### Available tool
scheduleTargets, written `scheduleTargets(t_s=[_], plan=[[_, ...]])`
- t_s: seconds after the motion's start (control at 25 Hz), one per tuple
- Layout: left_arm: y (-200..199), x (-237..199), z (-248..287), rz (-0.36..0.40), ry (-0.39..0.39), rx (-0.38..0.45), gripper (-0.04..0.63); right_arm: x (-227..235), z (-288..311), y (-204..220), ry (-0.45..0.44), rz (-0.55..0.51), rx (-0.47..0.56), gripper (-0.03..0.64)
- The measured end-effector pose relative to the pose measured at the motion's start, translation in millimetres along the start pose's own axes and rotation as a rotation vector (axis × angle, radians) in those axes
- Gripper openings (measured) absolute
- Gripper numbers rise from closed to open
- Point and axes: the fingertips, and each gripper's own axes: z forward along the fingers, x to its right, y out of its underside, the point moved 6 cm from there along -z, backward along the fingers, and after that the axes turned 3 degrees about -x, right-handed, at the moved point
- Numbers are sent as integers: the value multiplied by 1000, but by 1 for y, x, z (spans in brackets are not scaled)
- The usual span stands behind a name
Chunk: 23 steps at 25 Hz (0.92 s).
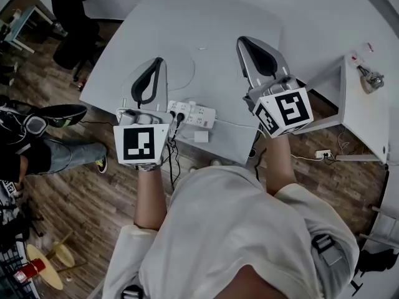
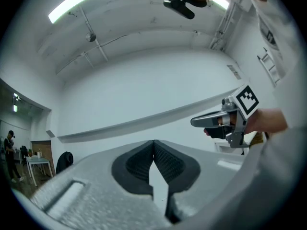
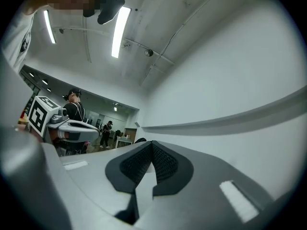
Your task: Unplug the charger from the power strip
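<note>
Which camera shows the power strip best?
The head view: the power strip lies on the table near the edge closest to the person, with a black plug in it. Both gripper views look at walls and ceiling and show none of it.

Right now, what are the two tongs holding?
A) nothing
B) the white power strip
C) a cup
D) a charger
A: the left tongs and the right tongs are both shut with nothing between them, and the power strip lies on the table.
</note>
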Motion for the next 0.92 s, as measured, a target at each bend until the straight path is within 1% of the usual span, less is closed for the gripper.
scheduleTargets(t_s=[0.2, 0.28, 0.44, 0.64, 0.92], plan=[[2, -2, 1, 8, -10, -35, 5, 0, -3, 0, -4, -17, -17, 2], [5, -4, 0, 18, -15, -48, 6, 1, -2, 1, -6, -14, -17, 2], [8, -7, -5, 15, -32, -69, 6, -4, -3, 5, -14, -10, -26, 2], [7, -10, -7, 23, -43, -74, 6, -7, -2, 7, -17, -5, -29, 2], [13, -6, -11, 5, -43, -88, 6, -12, -5, 9, -26, -1, -30, 2]])
